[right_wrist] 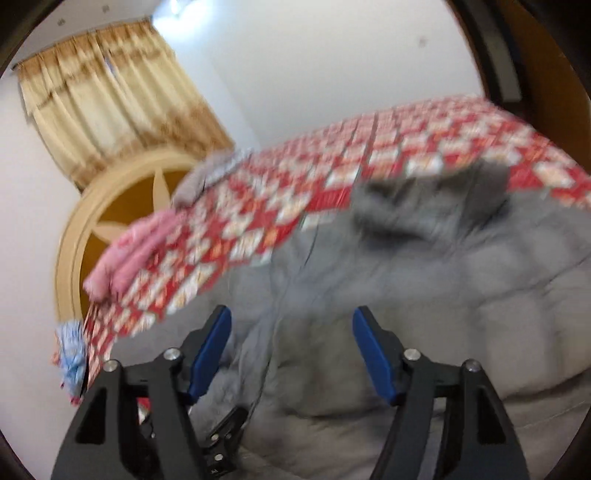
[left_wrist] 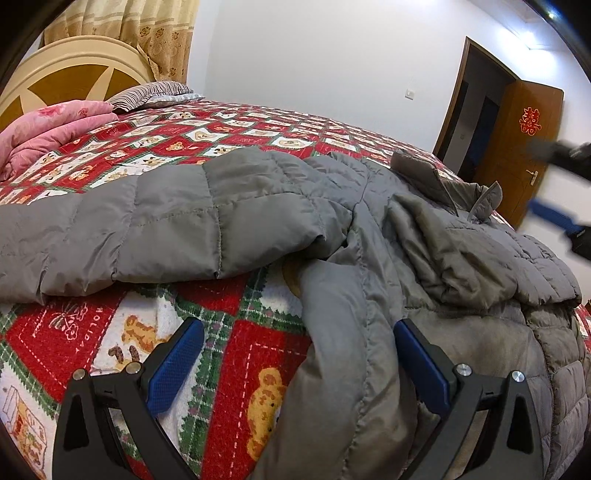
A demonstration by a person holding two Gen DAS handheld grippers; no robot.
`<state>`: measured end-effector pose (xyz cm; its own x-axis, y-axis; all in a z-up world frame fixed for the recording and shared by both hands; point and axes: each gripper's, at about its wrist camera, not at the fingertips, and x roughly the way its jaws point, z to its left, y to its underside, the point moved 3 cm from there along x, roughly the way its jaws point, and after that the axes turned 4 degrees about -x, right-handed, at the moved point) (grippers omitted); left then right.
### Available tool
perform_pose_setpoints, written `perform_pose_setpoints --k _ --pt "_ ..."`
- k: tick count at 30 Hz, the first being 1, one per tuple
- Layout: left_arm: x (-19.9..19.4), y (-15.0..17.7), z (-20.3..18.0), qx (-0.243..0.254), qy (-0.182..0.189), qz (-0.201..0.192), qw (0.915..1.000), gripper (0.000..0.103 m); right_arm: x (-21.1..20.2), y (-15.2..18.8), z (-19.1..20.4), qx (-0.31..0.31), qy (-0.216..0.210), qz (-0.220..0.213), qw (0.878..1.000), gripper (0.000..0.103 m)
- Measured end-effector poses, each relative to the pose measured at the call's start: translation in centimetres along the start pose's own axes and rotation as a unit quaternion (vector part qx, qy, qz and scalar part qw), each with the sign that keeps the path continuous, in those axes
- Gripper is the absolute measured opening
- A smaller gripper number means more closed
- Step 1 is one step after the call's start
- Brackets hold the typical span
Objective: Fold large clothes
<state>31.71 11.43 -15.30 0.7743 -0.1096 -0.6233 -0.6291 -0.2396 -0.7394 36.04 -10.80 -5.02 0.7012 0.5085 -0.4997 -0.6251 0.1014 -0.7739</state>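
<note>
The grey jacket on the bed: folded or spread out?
Partly folded: the grey jacket has one sleeve stretched sideways, its body rumpled and doubled over.

The quilted jacket is plain grey. The bedspread under it shows red and white squares with green plaid borders and tan teddy bears. At upper left lie a pink floral quilt, a striped pillow and beige patterned curtains. The gripper pads are blue.

"HOLIDAY" is stitched on a red square of the bedspread. A red double-happiness sign hangs on the wooden door.
</note>
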Motion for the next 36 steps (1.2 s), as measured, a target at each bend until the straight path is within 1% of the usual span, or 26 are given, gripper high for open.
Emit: perform_pose_setpoints --k 1,2,3,4,5,6,8,9,11,13,15,16,17,19,21,22,23,24,26,27,28,29,31,34,35,36 --pt "0.0 0.0 0.0 0.001 -0.001 0.0 1.0 0.102 -2.0 -0.8 -1.0 -0.004 0.02 -0.019 1.0 0.072" --pt "0.0 0.0 -0.1 0.001 -0.002 0.0 1.0 0.102 -3.2 -1.4 -1.9 -0.008 0.047 -0.027 0.998 0.07" --pt "0.1 0.0 -0.1 0.002 -0.003 0.001 1.0 0.102 -4.2 -1.8 -3.0 -0.013 0.087 -0.033 0.996 0.061" --pt "0.1 0.0 -0.2 0.002 -0.004 0.001 1.0 0.102 -5.4 -2.0 -4.4 -0.016 0.135 -0.036 0.99 0.056" --pt "0.1 0.0 -0.2 0.003 -0.006 0.003 1.0 0.102 -6.4 -2.1 -6.2 -0.012 0.187 -0.037 0.982 0.046" --pt "0.2 0.0 -0.3 0.005 -0.009 0.005 0.9999 0.102 -7.1 -1.9 -8.0 -0.003 0.231 -0.037 0.972 0.04" --pt "0.4 -0.1 -0.6 0.01 -0.019 0.013 0.9997 0.102 -8.2 -1.1 -12.2 0.034 0.298 -0.029 0.953 0.036" --pt "0.5 -0.1 -0.8 0.015 -0.026 0.02 0.9993 0.102 -8.4 -0.4 -14.3 0.062 0.312 -0.022 0.948 0.035" --pt "0.8 -0.4 -1.3 0.028 -0.045 0.038 0.9978 0.102 -8.2 1.1 -17.4 0.115 0.316 -0.005 0.942 0.035" --pt "0.4 -1.2 -2.2 0.047 -0.048 0.061 0.9959 0.102 -7.2 3.1 -19.6 0.157 0.307 0.028 0.938 0.035" --pt "-1.0 -2.3 -3.4 0.059 -0.042 0.049 0.9962 0.102 -6.3 5.2 -20.5 0.176 0.292 0.052 0.939 0.034" --pt "-2.1 -3.1 -4.5 0.067 -0.036 0.028 0.9967 0.102 -6.0 6.0 -20.5 0.177 0.289 0.053 0.939 0.034" --pt "-2.8 -3.6 -5.4 0.072 -0.034 0.014 0.9967 0.102 -6.2 6.5 -20.2 0.164 0.297 0.041 0.94 0.034" --pt "-3.3 -4.6 -7.5 0.087 -0.034 -0.002 0.9956 0.102 -6.0 6.8 -19.3 0.142 0.317 0.045 0.937 0.035" --pt "-2.3 -4.9 -9.7 0.107 -0.039 0.0 0.9935 0.102 -6.1 6.8 -18.4 0.134 0.329 0.057 0.933 0.035" --pt "-1.5 -4.9 -10.6 0.117 -0.049 0.001 0.9919 0.102 -6.3 6.7 -18.1 0.134 0.331 0.063 0.932 0.035" --pt "-0.6 -4.7 -11.5 0.129 -0.06 0.001 0.9898 0.102 -6.8 6.5 -18.0 0.138 0.332 0.063 0.931 0.035" --pt "0.6 -4.5 -12.2 0.141 -0.071 0.003 0.9875 0.102 -7.6 6.2 -17.9 0.138 0.33 0.051 0.932 0.036" --pt "2.8 -4.3 -12.7 0.147 -0.097 0.016 0.9842 0.102 -9.2 5.0 -16.7 0.112 0.34 0.009 0.934 0.037" --pt "4.0 -4.1 -12.7 0.143 -0.109 0.026 0.9833 0.102 -9.5 4.3 -15.9 0.089 0.349 -0.004 0.933 0.046" --pt "4.8 -3.9 -12.6 0.137 -0.117 0.033 0.9831 0.102 -9.3 4.0 -15.7 0.076 0.353 -0.008 0.933 0.053" --pt "5.6 -3.7 -12.4 0.128 -0.123 0.043 0.9832 0.102 -8.9 3.9 -15.4 0.069 0.351 -0.007 0.934 0.063" --pt "6.7 -3.4 -12.0 0.115 -0.128 0.056 0.9835 0.102 -7.7 4.7 -15.4 0.07 0.342 0.008 0.937 0.064" --pt "7.2 -3.0 -11.7 0.106 -0.12 0.067 0.9848 0.102 -4.7 7.1 -17.5 0.077 0.33 0.055 0.939 0.064" --pt "7.3 -2.9 -11.6 0.101 -0.115 0.072 0.9856 0.102 -4.0 7.4 -18.2 0.081 0.325 0.063 0.94 0.064" --pt "7.6 -2.9 -11.5 0.096 -0.111 0.077 0.9862 0.102 -4.2 7.2 -18.1 0.08 0.325 0.056 0.941 0.066"
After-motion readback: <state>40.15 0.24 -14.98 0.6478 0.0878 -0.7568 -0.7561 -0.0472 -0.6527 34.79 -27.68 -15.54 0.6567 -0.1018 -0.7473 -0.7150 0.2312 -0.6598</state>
